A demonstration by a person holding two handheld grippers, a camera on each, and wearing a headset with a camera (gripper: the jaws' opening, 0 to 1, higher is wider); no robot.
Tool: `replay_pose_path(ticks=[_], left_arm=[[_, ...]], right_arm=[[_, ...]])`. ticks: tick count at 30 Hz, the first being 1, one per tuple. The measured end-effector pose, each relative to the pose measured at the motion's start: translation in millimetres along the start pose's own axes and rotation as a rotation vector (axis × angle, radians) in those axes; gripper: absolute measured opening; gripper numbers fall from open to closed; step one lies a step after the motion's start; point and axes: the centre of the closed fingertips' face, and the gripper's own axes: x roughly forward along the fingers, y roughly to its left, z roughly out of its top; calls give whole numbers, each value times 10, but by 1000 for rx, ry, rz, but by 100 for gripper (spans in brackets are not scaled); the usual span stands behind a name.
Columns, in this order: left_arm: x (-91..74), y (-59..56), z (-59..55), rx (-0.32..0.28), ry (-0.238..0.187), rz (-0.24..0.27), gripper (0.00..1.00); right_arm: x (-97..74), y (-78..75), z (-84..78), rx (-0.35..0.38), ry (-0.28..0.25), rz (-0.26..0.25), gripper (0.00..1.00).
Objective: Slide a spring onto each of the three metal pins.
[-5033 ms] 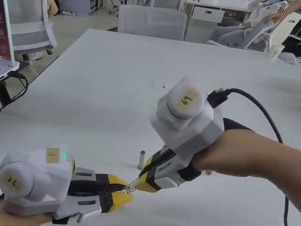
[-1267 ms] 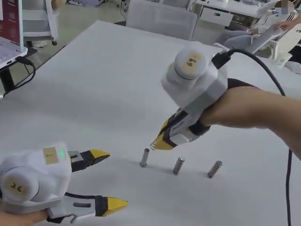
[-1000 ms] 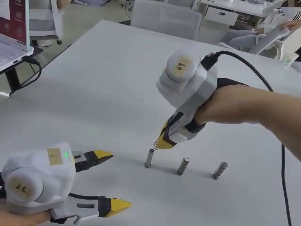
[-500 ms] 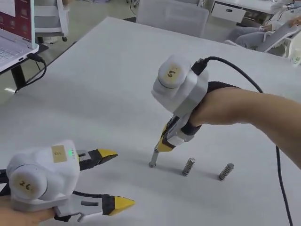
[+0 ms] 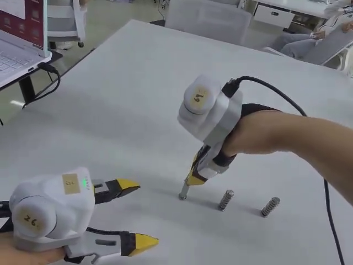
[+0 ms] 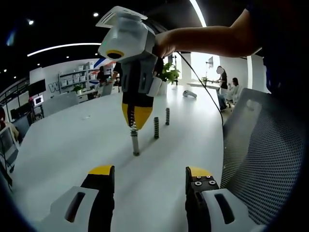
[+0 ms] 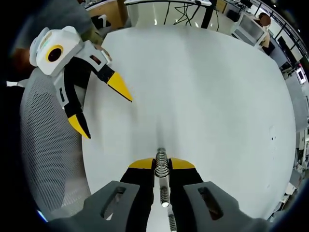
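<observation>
Spring (image 7: 162, 166) pinched in my right gripper (image 5: 194, 180) meets the bare pin (image 5: 183, 192) below; next I slide it down; left gripper (image 5: 146, 213) spread.

Three pins (image 5: 225, 200) in row on table (image 5: 121, 105) — leftmost pin (image 5: 183, 194) under right gripper (image 5: 191, 181), spring (image 7: 162, 169) in jaws; left gripper (image 5: 146, 214) near-left, well apart.

Right tool (image 5: 194, 179) tip-down, clamped on spring (image 7: 162, 169); left tool (image 5: 147, 213) jaws apart.
</observation>
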Motion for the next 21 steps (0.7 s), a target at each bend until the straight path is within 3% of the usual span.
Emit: replay_pose_path(ticks=[21], left_arm=[[-6, 6, 11, -5, -4, 2, 53]], right_arm=[[328, 15, -52, -4, 47, 30, 9]])
